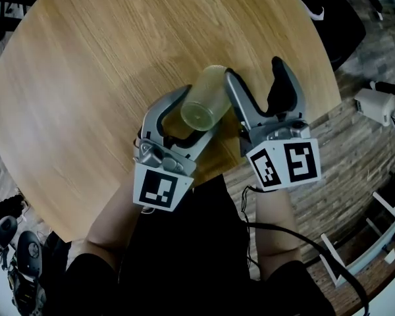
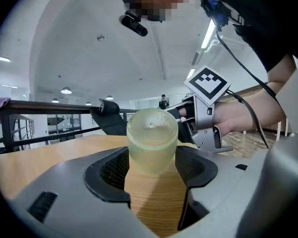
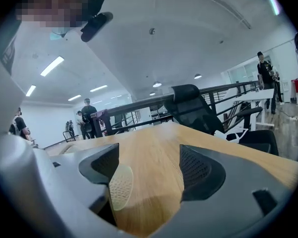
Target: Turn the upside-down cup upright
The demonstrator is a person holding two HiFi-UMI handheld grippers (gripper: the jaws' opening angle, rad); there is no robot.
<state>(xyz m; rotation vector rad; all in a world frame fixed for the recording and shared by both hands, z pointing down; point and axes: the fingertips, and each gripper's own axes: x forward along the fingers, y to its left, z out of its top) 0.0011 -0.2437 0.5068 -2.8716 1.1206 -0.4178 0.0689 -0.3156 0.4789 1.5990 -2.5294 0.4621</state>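
A translucent yellow-green cup (image 1: 207,94) stands upside-down, closed base up, on the round wooden table (image 1: 105,58) near its front edge. My left gripper (image 1: 199,110) reaches in from the lower left and is shut on it. In the left gripper view the cup (image 2: 151,143) fills the gap, and both black pads lie against its lower sides. My right gripper (image 1: 253,71) sits just right of the cup, its left finger (image 1: 237,101) close beside the cup wall. Its jaws stand open over bare wood (image 3: 149,167), nothing between them.
The table's curved front edge (image 1: 217,176) runs just under both grippers. Plank floor (image 1: 355,176) lies to the right, with a white device (image 1: 375,105) and white frames on it. A black office chair (image 3: 193,108) stands beyond the table; people stand far behind.
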